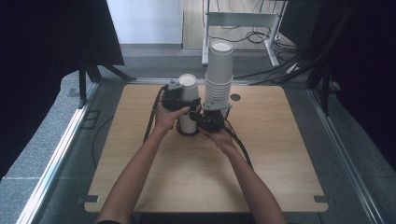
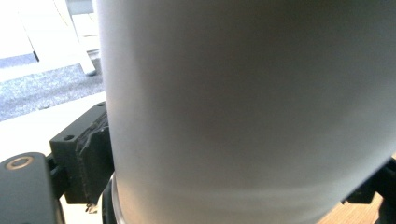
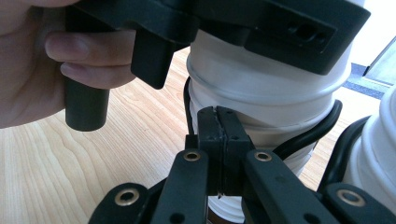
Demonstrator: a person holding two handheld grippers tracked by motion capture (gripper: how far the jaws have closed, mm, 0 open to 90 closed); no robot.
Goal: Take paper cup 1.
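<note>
This is a lab or recording room. A pale square wooden table [image 1: 196, 186] sits on grey carpet [image 1: 42, 135] between aluminium rails [image 1: 56, 158], black curtains [image 1: 42, 37] hang on both sides, and loose black cables [image 1: 254, 37] trail under a white metal desk frame [image 1: 243, 19].

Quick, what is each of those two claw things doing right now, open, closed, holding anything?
Left gripper: its fingers clasp the shorter stack of white cups.
Right gripper: fingers shut tight together, nothing between them.
</note>
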